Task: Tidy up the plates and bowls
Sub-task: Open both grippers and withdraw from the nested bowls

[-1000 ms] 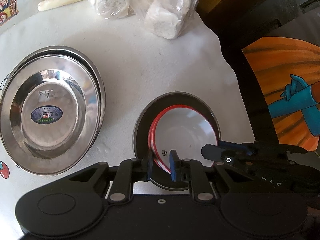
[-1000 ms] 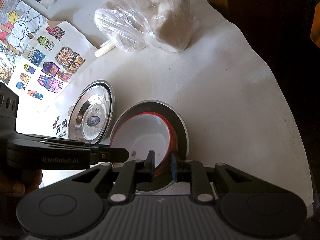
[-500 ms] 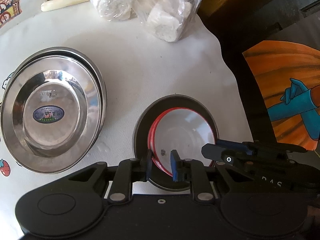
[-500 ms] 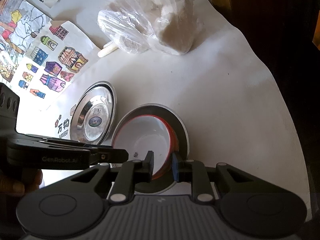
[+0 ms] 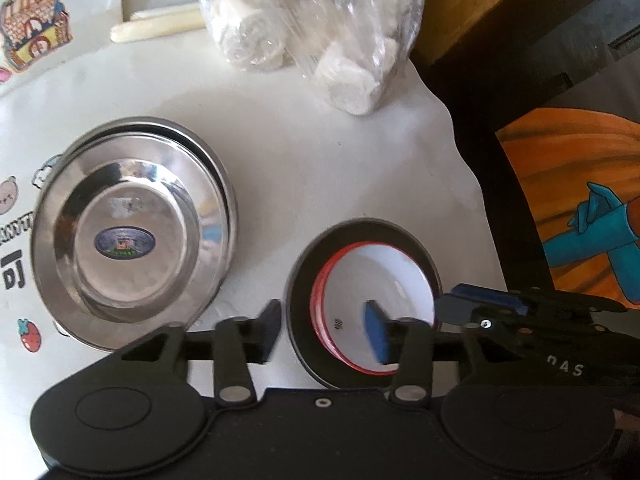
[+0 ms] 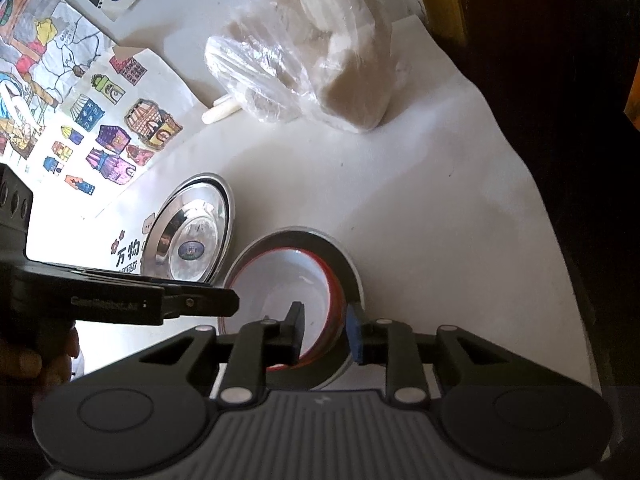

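A: What was seen to the left of the left gripper (image 5: 324, 330)?

B: Stacked steel plates (image 5: 132, 236) were seen there on the white tabletop (image 5: 304, 168), apart from its fingers.

A: And between its fingers?

B: The near rim of the red-rimmed white bowl (image 5: 376, 300), nested in a dark steel bowl (image 5: 302, 304), was straddled. The jaws were opening, and neither rim was pressed by the pads.

A: How was the right gripper (image 6: 326, 330) found?

B: Its jaws were opening too. The right edge of the white bowl (image 6: 280, 296) was seen between its fingers, but contact could not be told. The dark bowl's wall (image 6: 344, 264) lay just outside. A clear bag of white rolls (image 6: 312, 60) was seen well beyond both grippers.
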Tool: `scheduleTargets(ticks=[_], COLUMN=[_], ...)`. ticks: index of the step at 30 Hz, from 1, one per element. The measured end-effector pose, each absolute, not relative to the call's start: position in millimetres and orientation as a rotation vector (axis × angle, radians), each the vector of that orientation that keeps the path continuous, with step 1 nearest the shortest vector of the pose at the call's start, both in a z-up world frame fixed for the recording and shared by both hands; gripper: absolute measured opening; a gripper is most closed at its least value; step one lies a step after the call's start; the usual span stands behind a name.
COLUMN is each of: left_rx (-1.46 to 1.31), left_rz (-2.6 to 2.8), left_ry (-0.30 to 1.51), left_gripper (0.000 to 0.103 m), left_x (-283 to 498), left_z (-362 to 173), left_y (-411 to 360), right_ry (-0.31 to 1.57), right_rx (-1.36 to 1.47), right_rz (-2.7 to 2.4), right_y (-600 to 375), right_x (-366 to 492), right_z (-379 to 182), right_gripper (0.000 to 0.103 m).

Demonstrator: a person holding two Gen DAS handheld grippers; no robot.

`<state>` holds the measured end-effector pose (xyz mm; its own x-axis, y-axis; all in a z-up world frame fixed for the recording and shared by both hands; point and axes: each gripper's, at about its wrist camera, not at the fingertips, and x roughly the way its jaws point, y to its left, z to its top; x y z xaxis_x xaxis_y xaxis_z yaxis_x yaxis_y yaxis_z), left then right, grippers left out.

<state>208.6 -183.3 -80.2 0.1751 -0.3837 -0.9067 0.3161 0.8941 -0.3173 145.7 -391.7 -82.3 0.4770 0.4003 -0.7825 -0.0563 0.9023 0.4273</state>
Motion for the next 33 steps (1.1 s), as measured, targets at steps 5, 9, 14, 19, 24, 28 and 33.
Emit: scheduleTargets(ticks=[5, 9, 14, 19, 24, 28, 33], left_rx=[-0.073, -0.087, -0.098, -0.114, -0.122, -0.141, -0.152], left_rz=[-0.441, -0.393, -0.337, -0.303, -0.282, -0.254, -0.214], left_ry=[1.279, 1.269, 1.242, 1.214, 1.160, 1.146, 1.144], left_gripper=[0.078, 0.094, 0.102, 0.102, 0.102, 0.102, 0.102], left_x=[206, 204, 203, 199, 192, 189, 186], left_z=[-76, -76, -73, -71, -70, -71, -74], left_y=[-173, -168, -161, -159, -160, -156, -150], right_ry=[1.029, 1.025, 1.026, 1.020, 1.014, 1.011, 1.013], right_rx=[0.363, 0.353, 0.340, 0.321, 0.309, 0.290, 0.252], right_rz=[0.288, 0.293, 0.300, 0.303, 0.303, 0.287, 0.242], right_y=[-398, -402, -408, -414, -423, -427, -432], right_x=[148, 150, 152, 155, 159, 161, 161], right_z=[-79, -77, -76, -73, -71, -70, -70], right_gripper=[0.036, 0.058, 0.066, 0.085, 0.102, 0.103, 0.103])
